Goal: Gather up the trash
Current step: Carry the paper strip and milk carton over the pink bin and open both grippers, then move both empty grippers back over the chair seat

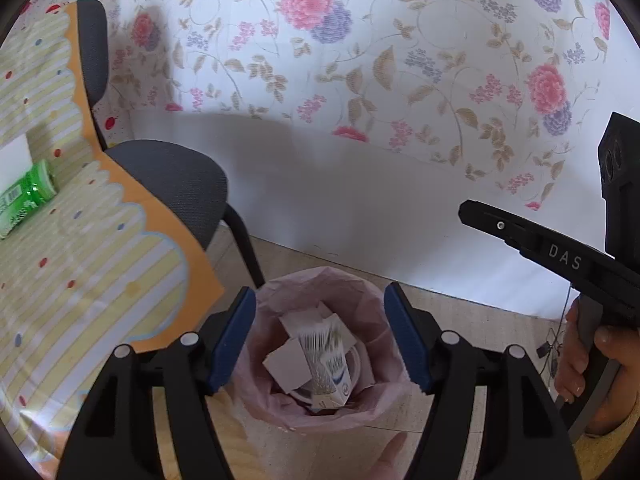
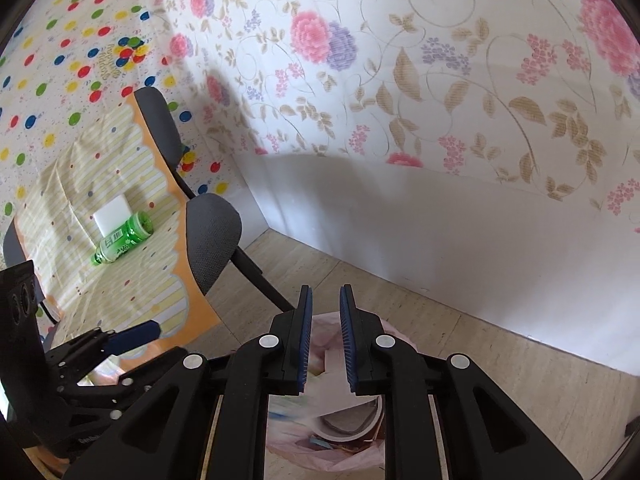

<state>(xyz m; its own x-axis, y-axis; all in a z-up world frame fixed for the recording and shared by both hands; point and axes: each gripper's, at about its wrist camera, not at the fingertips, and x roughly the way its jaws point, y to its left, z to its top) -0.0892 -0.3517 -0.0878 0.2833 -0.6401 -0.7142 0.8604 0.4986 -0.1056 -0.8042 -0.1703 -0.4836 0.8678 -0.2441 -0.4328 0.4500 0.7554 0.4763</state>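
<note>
Two tongs hang over the pink-lined trash bin (image 1: 320, 360): left tongs (image 1: 320, 340) wide and empty, right tongs (image 2: 325, 340) narrow, empty. One green plastic bottle (image 2: 122, 242) lies sideways on the striped counter (image 2: 132, 280), off left, nearer the left tongs.

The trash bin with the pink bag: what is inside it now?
Inside the trash bin lie a printed carton, white paper pieces and something round and white. Whatever lies deeper is covered.
</note>
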